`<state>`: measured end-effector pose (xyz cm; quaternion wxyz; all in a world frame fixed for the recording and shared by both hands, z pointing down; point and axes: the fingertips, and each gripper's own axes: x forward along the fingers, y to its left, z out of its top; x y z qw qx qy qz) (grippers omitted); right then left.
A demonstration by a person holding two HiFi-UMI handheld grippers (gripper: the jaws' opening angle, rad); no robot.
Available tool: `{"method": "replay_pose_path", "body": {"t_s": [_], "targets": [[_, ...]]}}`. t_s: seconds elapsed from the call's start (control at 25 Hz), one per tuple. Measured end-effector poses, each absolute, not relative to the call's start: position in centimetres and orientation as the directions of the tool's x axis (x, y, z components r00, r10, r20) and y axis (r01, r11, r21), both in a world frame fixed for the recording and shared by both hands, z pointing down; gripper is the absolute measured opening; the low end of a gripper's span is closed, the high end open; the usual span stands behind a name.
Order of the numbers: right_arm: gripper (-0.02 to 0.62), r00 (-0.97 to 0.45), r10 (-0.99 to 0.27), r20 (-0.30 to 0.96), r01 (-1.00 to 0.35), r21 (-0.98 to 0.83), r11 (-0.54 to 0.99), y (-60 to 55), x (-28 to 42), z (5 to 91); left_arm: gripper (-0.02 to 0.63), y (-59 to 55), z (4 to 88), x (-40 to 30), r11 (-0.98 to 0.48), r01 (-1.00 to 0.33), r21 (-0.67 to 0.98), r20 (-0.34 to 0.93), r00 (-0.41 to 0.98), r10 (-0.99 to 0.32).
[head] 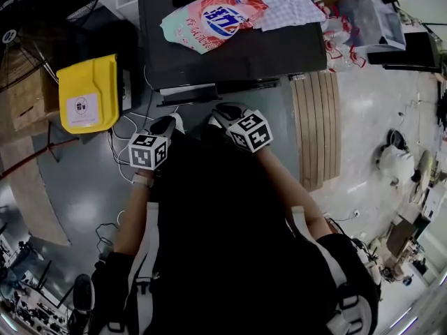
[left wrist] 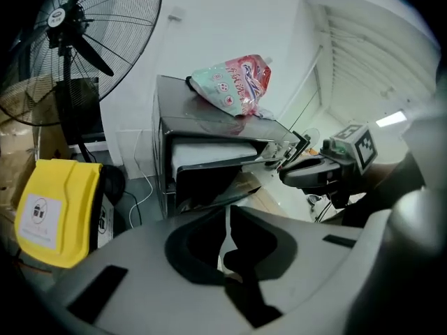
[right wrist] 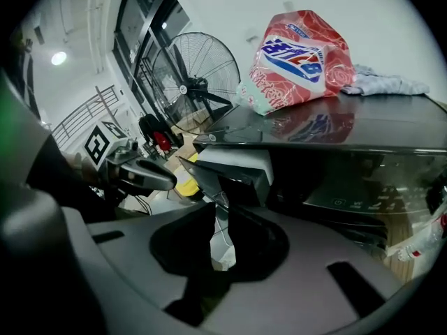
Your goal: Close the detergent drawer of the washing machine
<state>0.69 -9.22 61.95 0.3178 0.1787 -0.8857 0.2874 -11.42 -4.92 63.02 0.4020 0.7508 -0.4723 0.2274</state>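
The dark washing machine [head: 279,51] stands ahead with its detergent drawer [head: 187,91] pulled out at the front left. In the left gripper view the drawer [left wrist: 209,160] juts toward me, white inside. My left gripper [head: 166,124] hangs just below and left of the drawer, its jaws [left wrist: 225,237] nearly together with a thin slit and nothing between them. My right gripper [head: 222,112] sits beside it to the right, under the machine's front edge. Its jaws [right wrist: 220,237] stand a little apart and hold nothing, and the drawer [right wrist: 234,173] is just beyond them.
A pink detergent bag [head: 213,19] and a checked cloth [head: 283,2] lie on the machine top. A yellow bin [head: 87,93] and a standing fan [left wrist: 77,30] are on the left, cables [head: 122,135] trail on the floor, and a slatted wooden board [head: 318,128] lies on the right.
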Motion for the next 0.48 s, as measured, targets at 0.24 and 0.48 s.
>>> {"method": "replay_pose_path", "body": {"t_s": [0.24,0.48], "targets": [[0.044,-0.790,-0.079,0.608,-0.460,-0.503,0.732,-9.1,-2.2,60.8,0.011,-6.4,62.7,-10.0,-0.242,-0.860,0.450,0.687,0.506,-0.522],[0.035,-0.806,-0.044,0.591,-0.449,-0.559,0.697,-8.4,-4.1,60.6,0.011,-8.3,62.2,-9.6,-0.147,-0.781,0.607,0.607,0.575,-0.549]]}}
